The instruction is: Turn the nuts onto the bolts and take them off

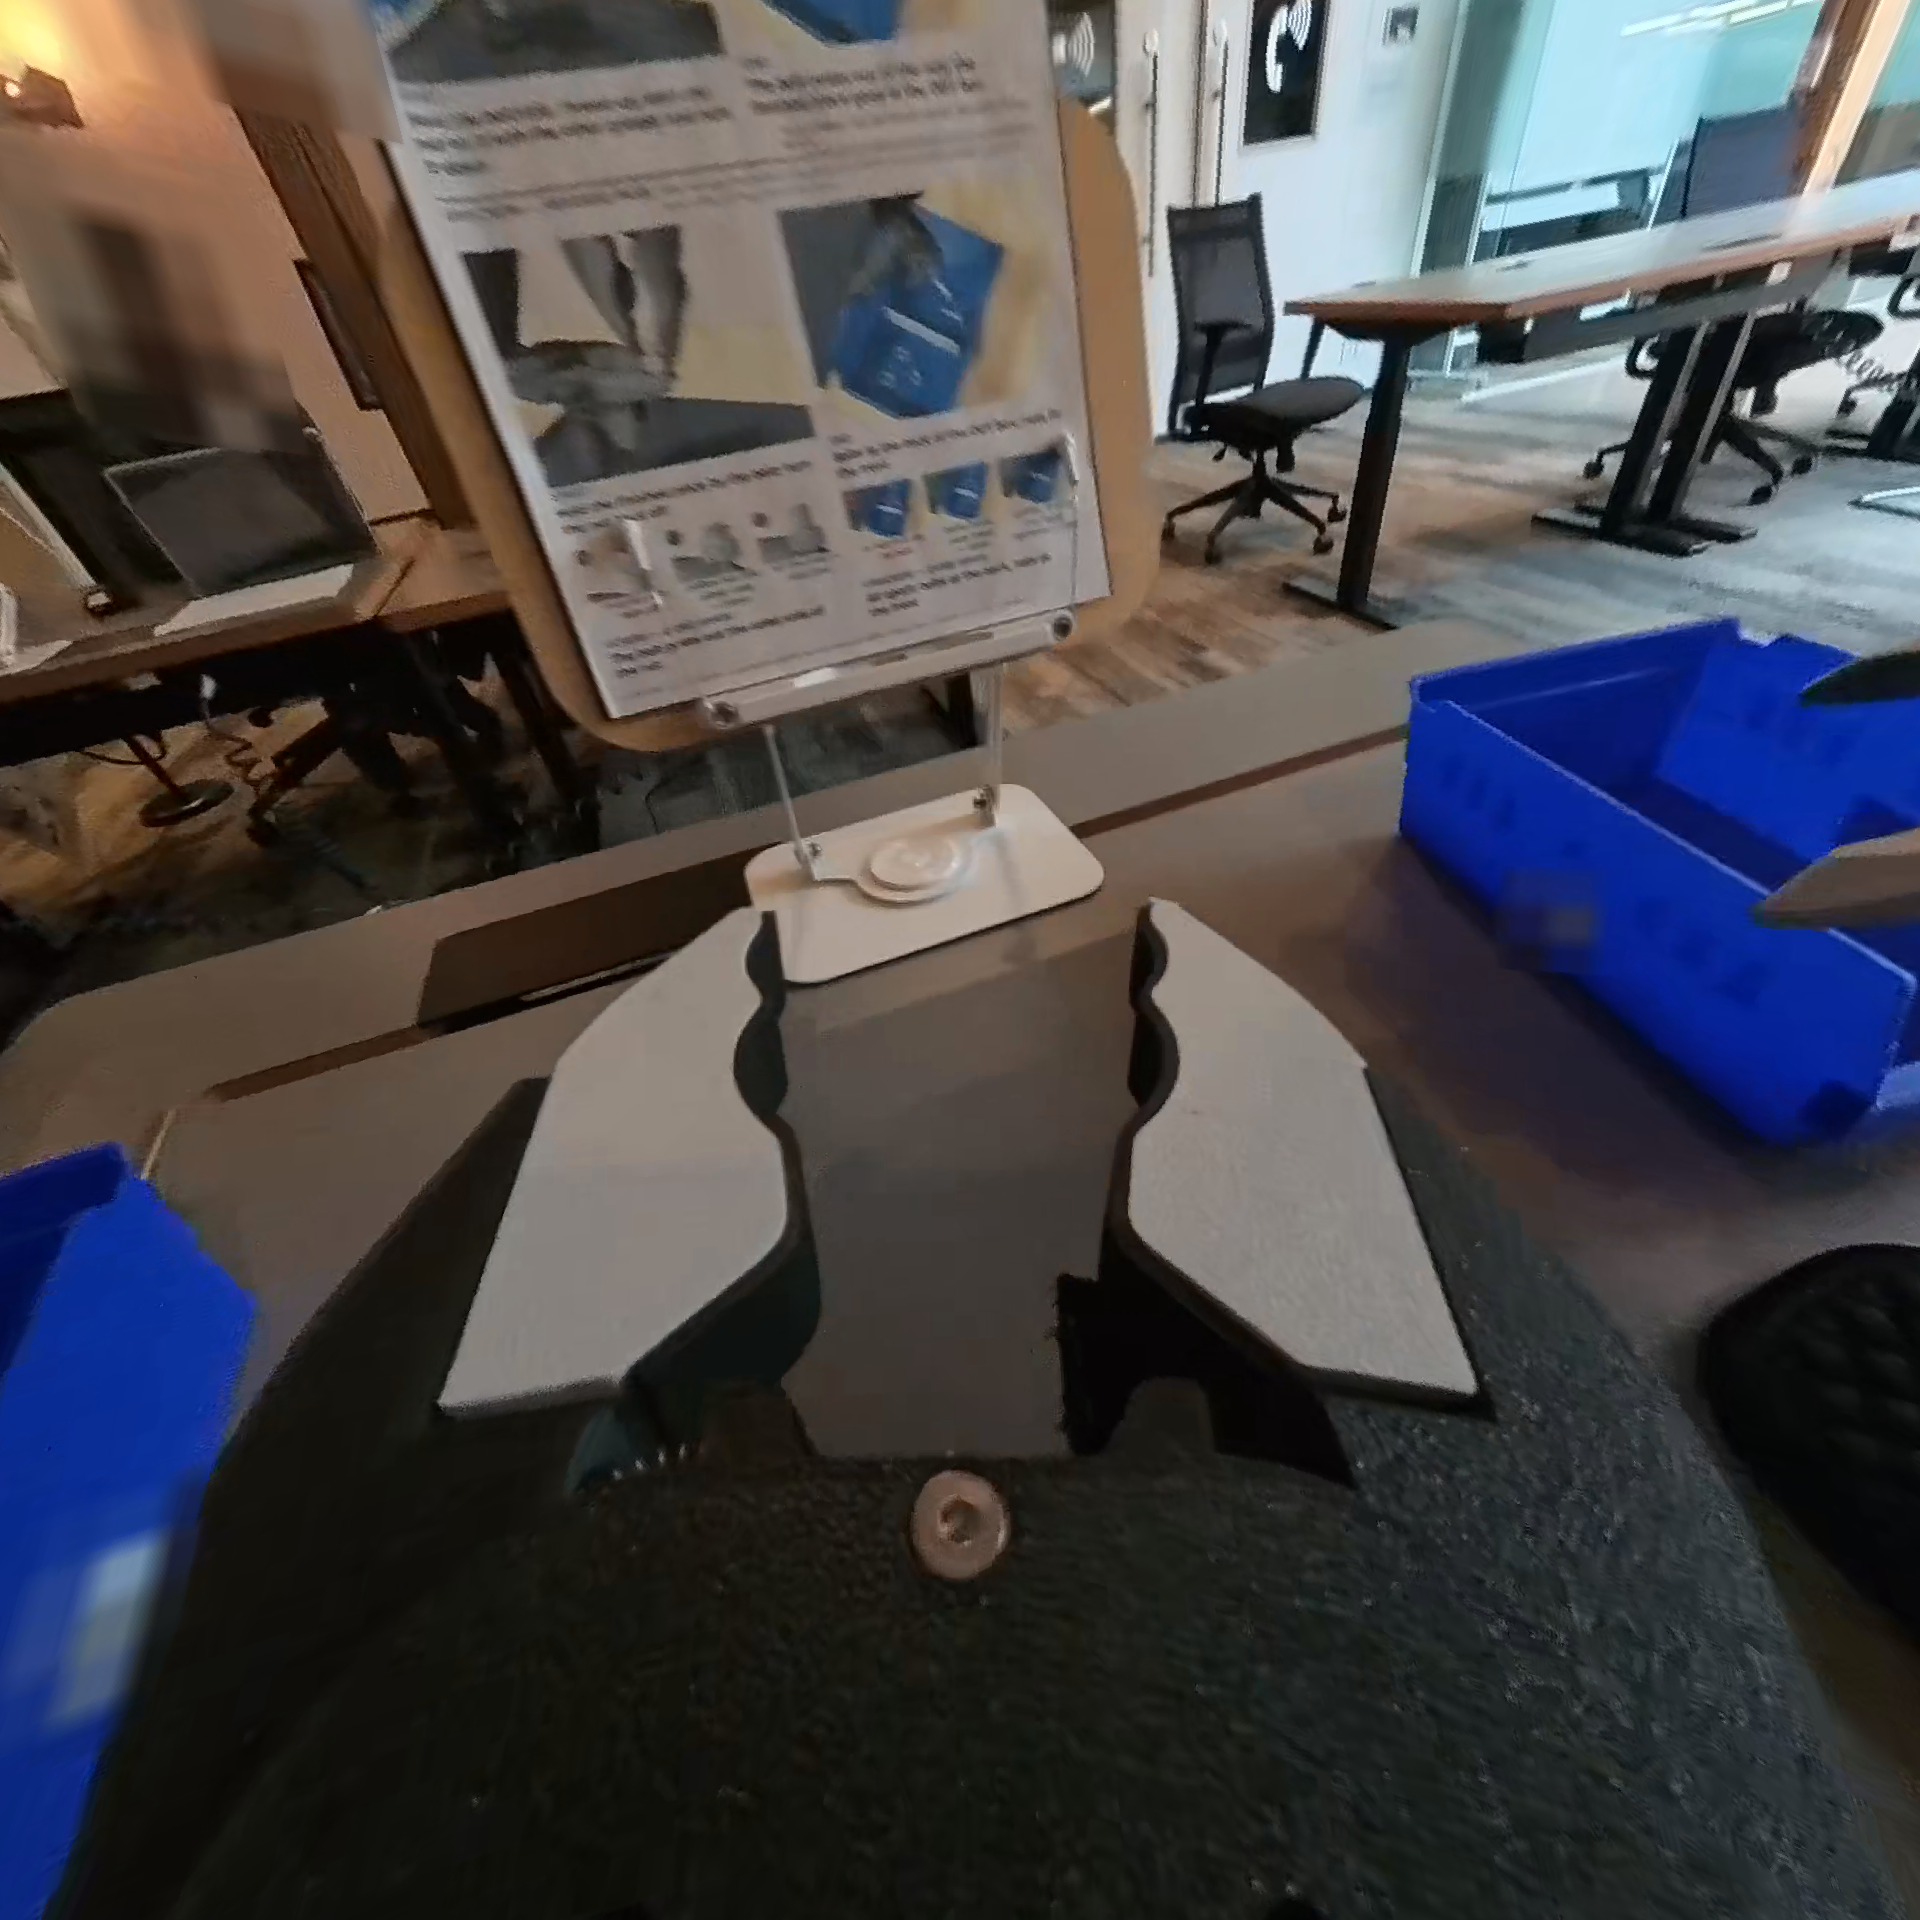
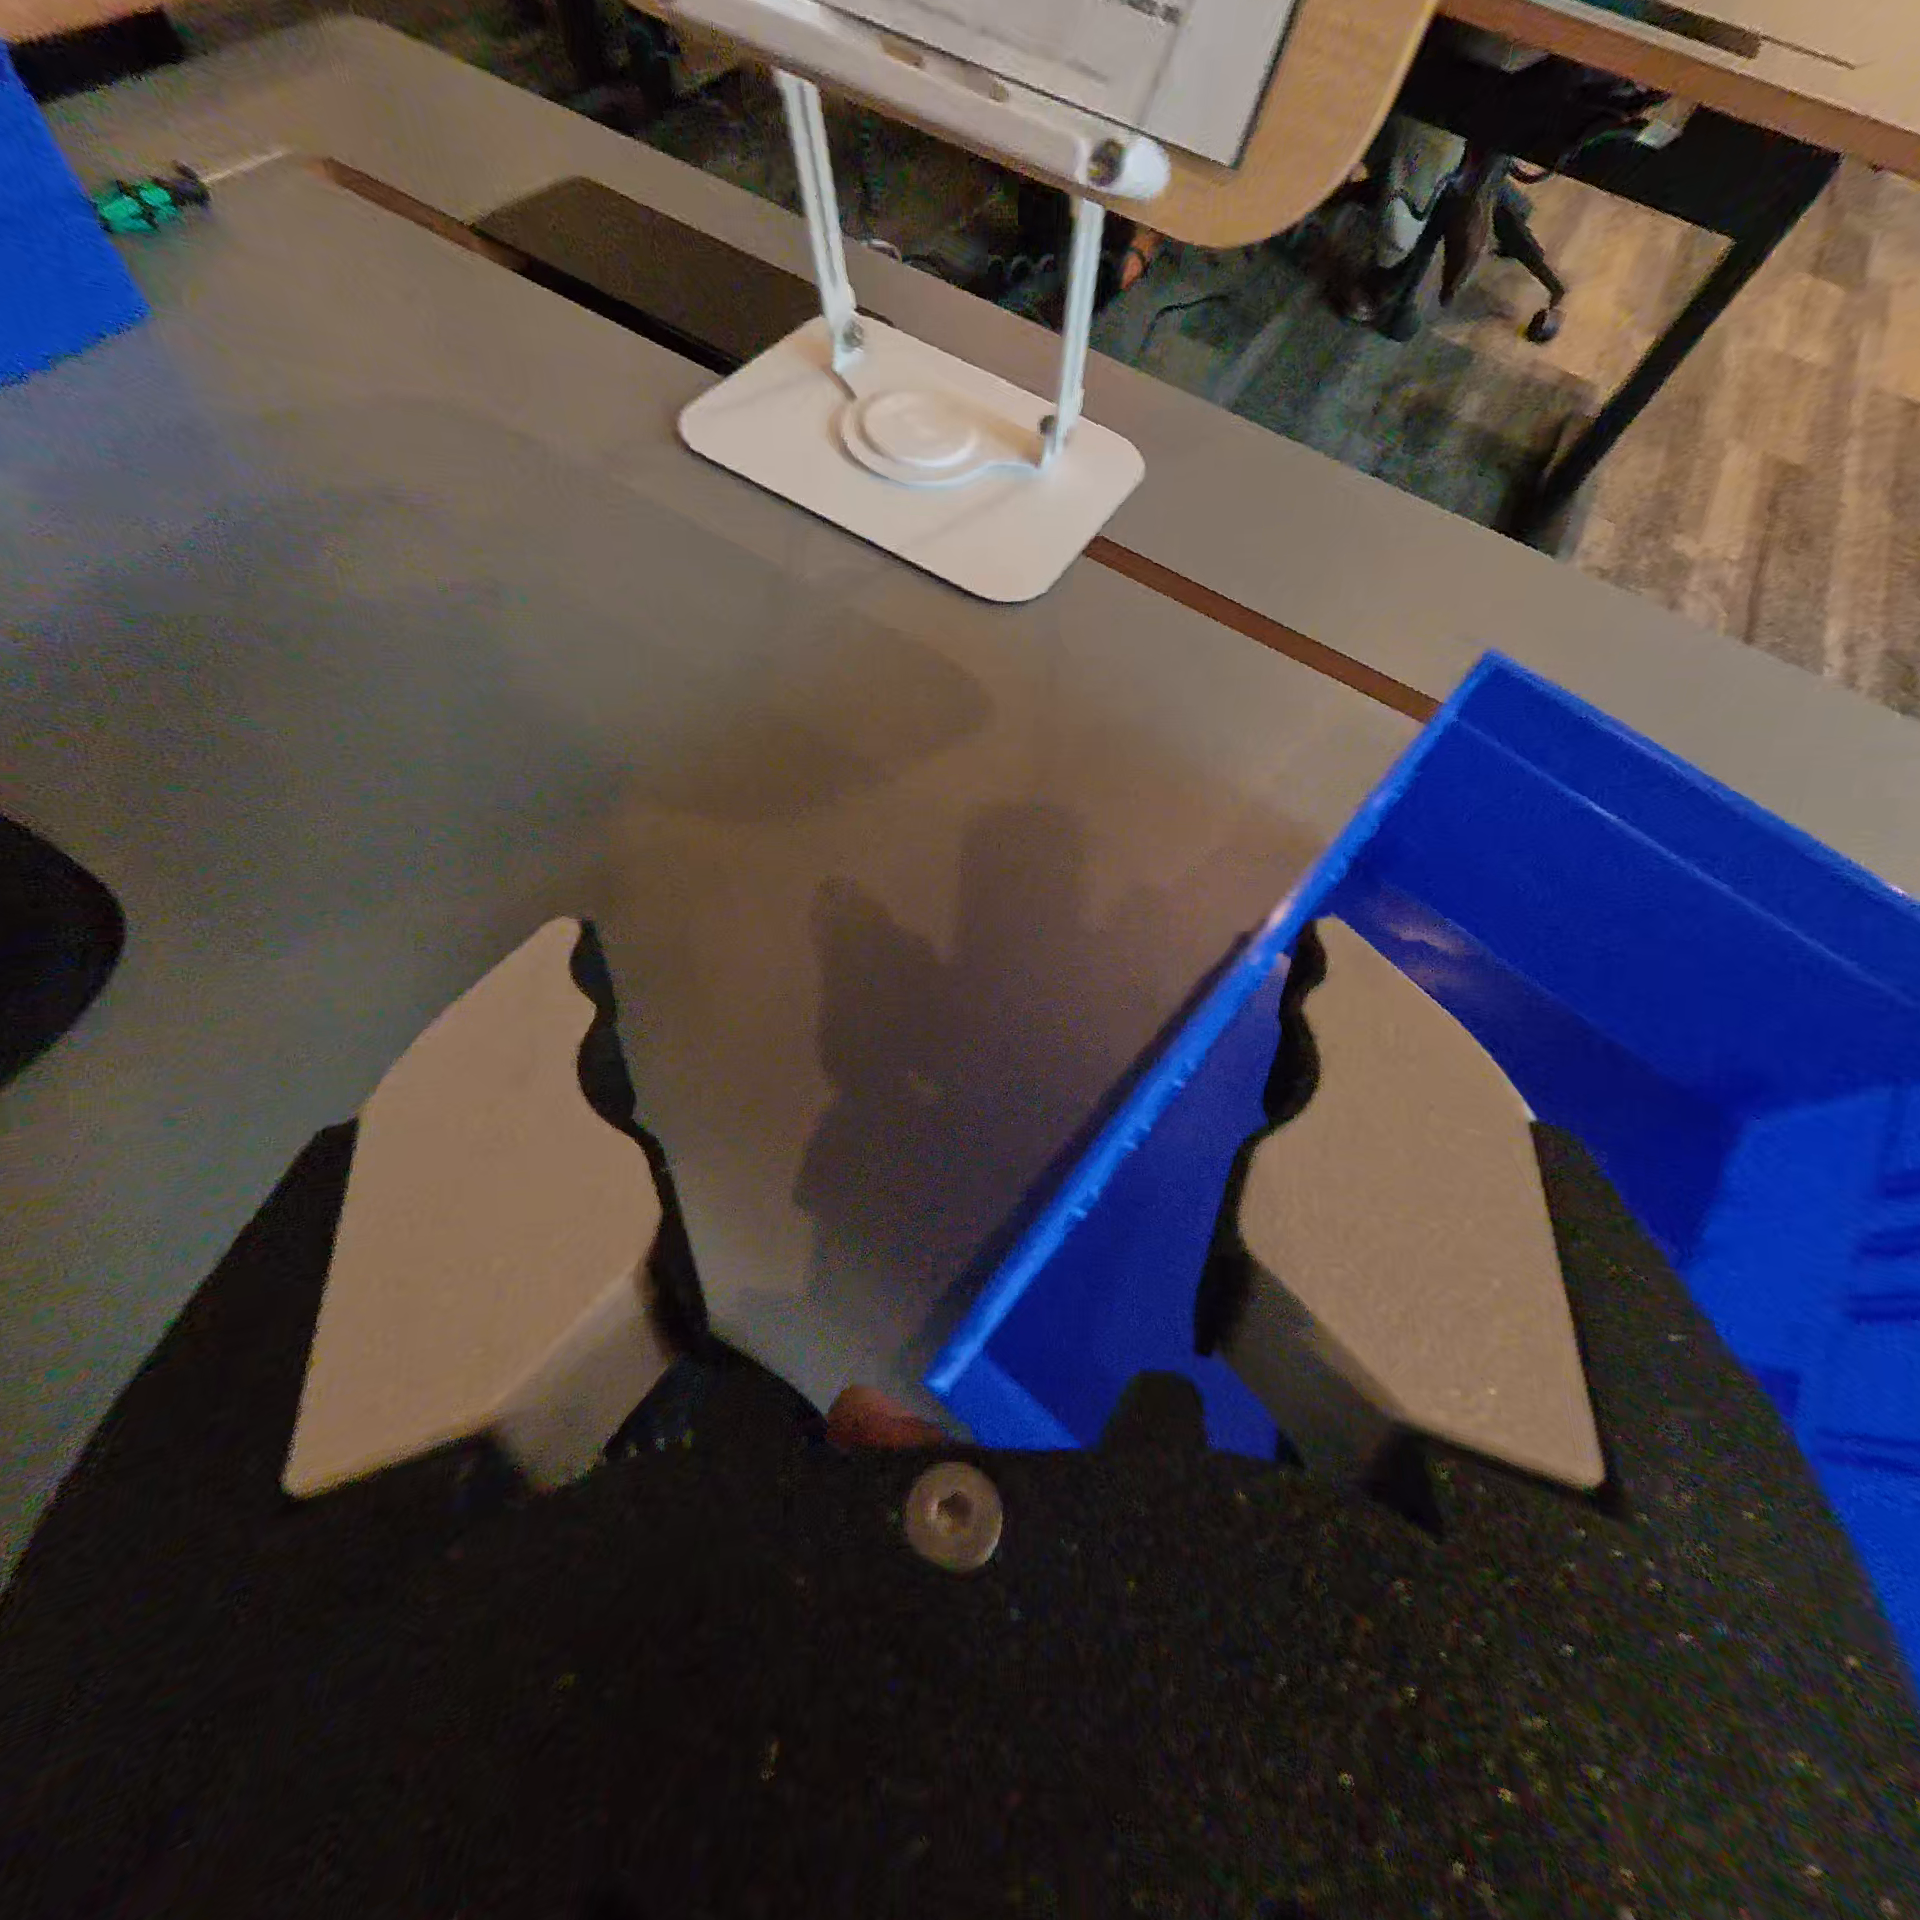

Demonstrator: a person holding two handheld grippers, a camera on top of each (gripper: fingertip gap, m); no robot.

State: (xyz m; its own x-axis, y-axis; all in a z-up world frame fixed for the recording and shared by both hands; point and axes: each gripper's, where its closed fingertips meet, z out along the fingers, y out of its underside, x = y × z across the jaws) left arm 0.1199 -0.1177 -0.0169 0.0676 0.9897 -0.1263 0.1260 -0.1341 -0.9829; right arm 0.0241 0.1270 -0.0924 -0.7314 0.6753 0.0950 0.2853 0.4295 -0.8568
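Both grippers, left gripper (image 1: 956, 1023) and right gripper (image 2: 940, 1023), have their jaws apart and hold nothing. No nut or bolt shows; the blue bin (image 2: 1621, 925) wall sits between the right jaws. Judging by this, threading seems unstarted.

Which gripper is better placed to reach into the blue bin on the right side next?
Probably right. The right gripper is open and straddles the blue bin wall; the left gripper, also open, faces the sign stand.

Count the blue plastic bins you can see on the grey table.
2. One blue plastic bin sits at the table's right, another blue plastic bin at its left edge, mostly cropped; more may lie outside both views.
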